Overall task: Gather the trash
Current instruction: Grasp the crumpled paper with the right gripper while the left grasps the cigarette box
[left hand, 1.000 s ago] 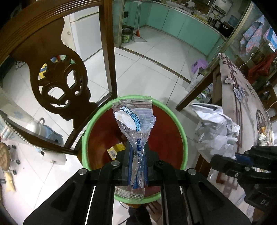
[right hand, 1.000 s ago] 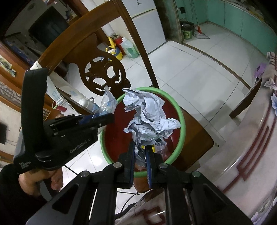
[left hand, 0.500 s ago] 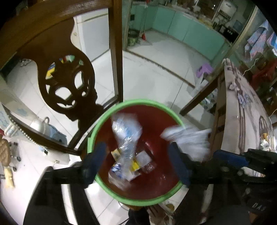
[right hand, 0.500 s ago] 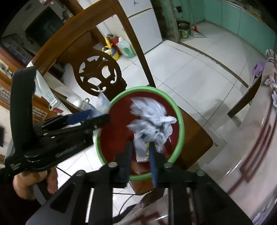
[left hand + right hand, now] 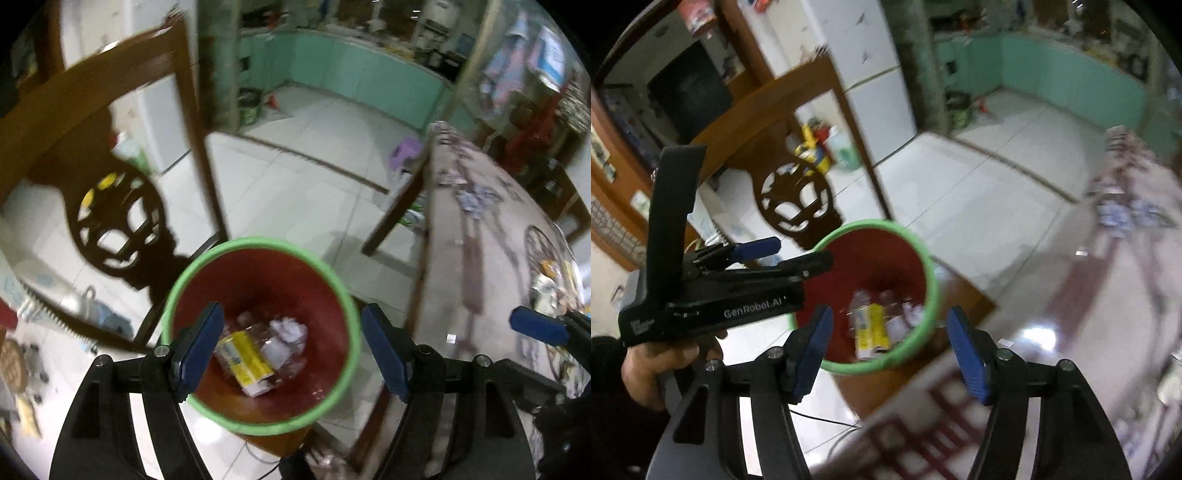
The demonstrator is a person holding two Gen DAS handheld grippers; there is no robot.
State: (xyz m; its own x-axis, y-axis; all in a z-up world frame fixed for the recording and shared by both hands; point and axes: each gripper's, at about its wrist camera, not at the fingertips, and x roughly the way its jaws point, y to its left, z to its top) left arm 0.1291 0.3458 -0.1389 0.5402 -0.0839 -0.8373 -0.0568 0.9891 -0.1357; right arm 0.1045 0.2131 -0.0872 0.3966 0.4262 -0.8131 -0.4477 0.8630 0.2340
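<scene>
In the left wrist view, the left gripper (image 5: 291, 347) stands with jaws wide and empty above the red, green-rimmed plastic bin (image 5: 354, 332), where crumpled white paper (image 5: 290, 330) and a yellow carton (image 5: 245, 360) lie. In the right wrist view, the right gripper (image 5: 892, 345) has just been opening, nothing between its jaws.
</scene>
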